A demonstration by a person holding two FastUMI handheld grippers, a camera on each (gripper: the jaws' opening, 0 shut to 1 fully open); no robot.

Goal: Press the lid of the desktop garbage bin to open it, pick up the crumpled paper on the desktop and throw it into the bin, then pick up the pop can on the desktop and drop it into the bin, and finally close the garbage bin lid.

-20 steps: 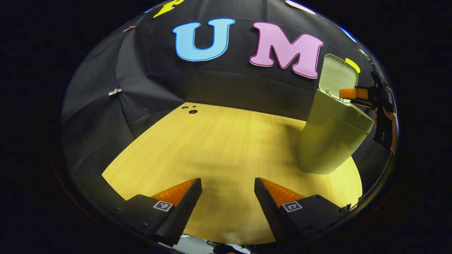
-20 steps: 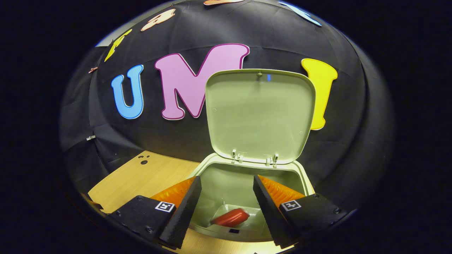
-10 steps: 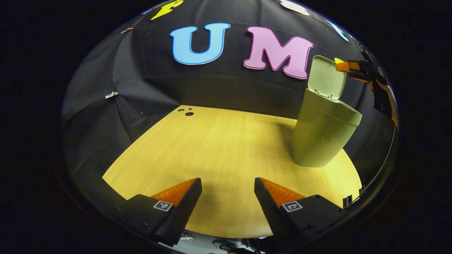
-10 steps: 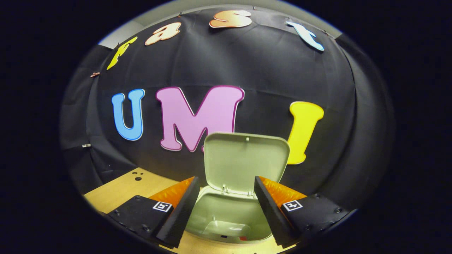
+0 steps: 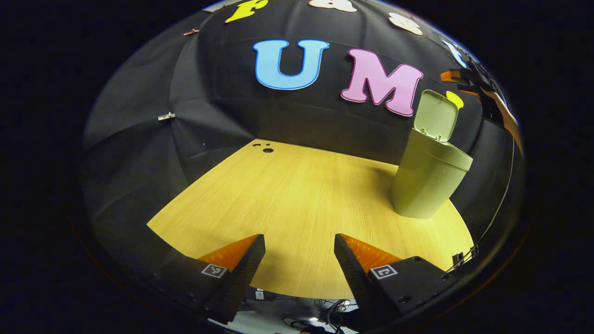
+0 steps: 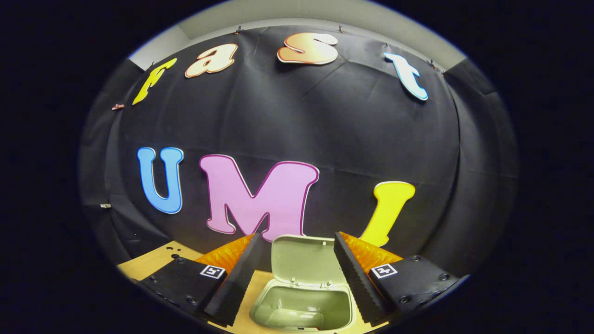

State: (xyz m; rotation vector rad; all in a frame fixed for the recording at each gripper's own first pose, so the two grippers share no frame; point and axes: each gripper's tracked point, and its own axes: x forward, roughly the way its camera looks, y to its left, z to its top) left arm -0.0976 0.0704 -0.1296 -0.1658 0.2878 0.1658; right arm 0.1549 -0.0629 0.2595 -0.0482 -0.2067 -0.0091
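A pale green bin point(image 5: 429, 183) stands at the right of the wooden table point(image 5: 287, 199), its lid point(image 5: 436, 115) raised upright. In the right gripper view the bin's open mouth point(image 6: 304, 308) and lid point(image 6: 304, 260) lie below and between my fingers. My right gripper point(image 6: 294, 273) is open, held high above the bin with nothing in it. It also appears as the right gripper point(image 5: 457, 76) above the lid, with a hand point(image 5: 508, 118) behind it. My left gripper point(image 5: 299, 264) is open over the table's near edge, empty.
Small round holes point(image 5: 265, 148) mark the table's far left corner. Black cloth walls close in the back and sides. Cables point(image 5: 320, 315) lie on the floor below the table's near edge.
My right gripper has risen well above the bin; the bin looks smaller and lower in its view, and the red can inside has gone from sight. My left gripper has drawn back.
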